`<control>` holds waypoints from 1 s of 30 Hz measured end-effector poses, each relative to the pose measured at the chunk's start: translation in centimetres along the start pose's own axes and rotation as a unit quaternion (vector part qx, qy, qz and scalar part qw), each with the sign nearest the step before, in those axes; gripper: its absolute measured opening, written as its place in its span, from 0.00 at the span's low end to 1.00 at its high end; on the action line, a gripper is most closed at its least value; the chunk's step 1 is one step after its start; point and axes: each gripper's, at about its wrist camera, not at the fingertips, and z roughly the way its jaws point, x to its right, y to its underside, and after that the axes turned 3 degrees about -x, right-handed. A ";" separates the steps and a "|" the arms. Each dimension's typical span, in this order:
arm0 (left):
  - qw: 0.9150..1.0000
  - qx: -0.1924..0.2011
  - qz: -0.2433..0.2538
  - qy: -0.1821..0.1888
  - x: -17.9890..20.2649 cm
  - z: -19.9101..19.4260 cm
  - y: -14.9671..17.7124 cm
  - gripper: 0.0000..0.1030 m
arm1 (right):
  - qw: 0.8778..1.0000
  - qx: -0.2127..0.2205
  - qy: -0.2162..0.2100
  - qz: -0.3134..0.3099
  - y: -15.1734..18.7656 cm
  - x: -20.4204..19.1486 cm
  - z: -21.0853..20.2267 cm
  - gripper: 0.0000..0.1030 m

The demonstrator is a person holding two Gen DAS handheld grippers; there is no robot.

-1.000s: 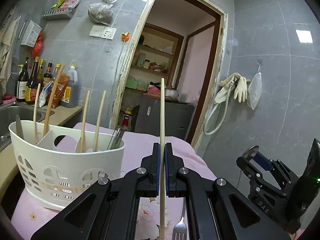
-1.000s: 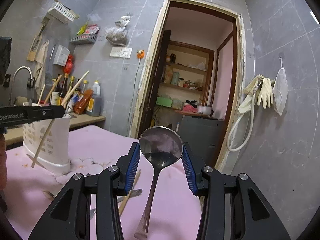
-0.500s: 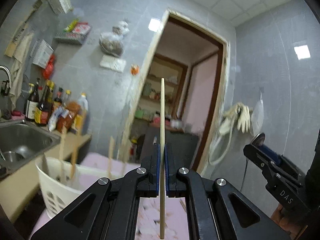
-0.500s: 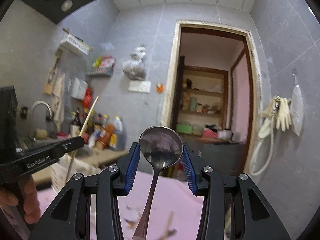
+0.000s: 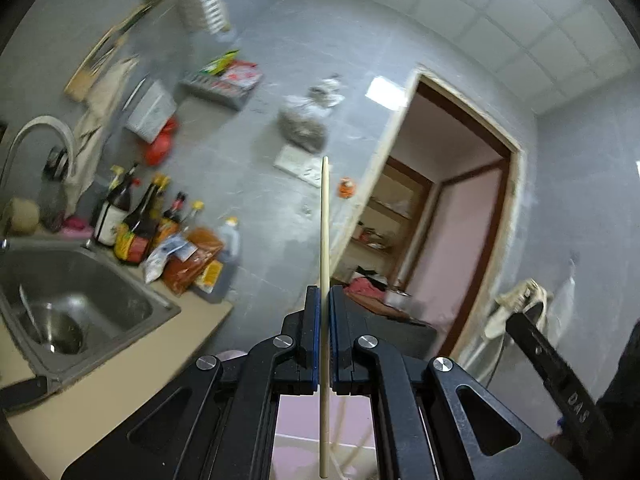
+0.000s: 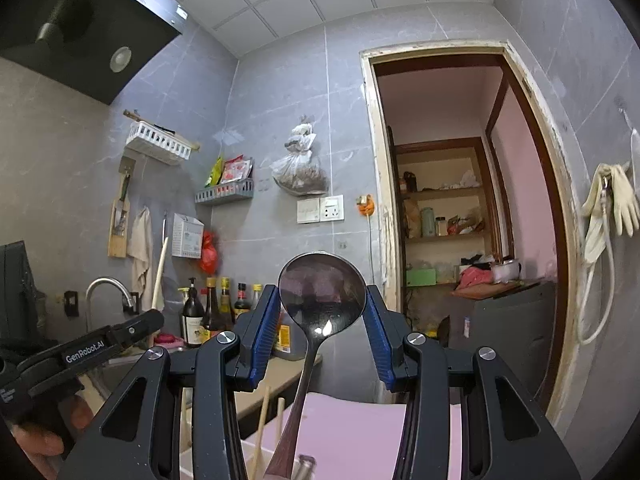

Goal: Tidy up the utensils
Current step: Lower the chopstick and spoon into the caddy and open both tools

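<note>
Lifting both up since last look: left gripper (image 5: 325, 300) fingers clamped on upright chopstick (image 5: 324, 240), right gripper (image 6: 322, 312) fingers pinching spoon (image 6: 322, 292) bowl. Basket now dropped below, sink (image 5: 80, 300) showing left.

Each camera sits close behind its gripper and looks level toward the far wall. Both views share the doorway (image 5: 452, 216) (image 6: 460, 200) and the bottles (image 5: 136, 224) (image 6: 216, 312) by the sink.

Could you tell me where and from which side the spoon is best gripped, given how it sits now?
Across the bowl's edges, as the right tool does now: the spoon stands upright, bowl facing the camera, handle hanging below. The round bowl fills the pads; the thin handle would pivot more easily.
</note>
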 end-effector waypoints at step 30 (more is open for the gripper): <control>0.994 -0.025 0.058 -0.089 -1.4 2.5 6.3 0.02 | 0.997 -0.048 -0.013 -0.051 6.8 -2.3 3.0 0.39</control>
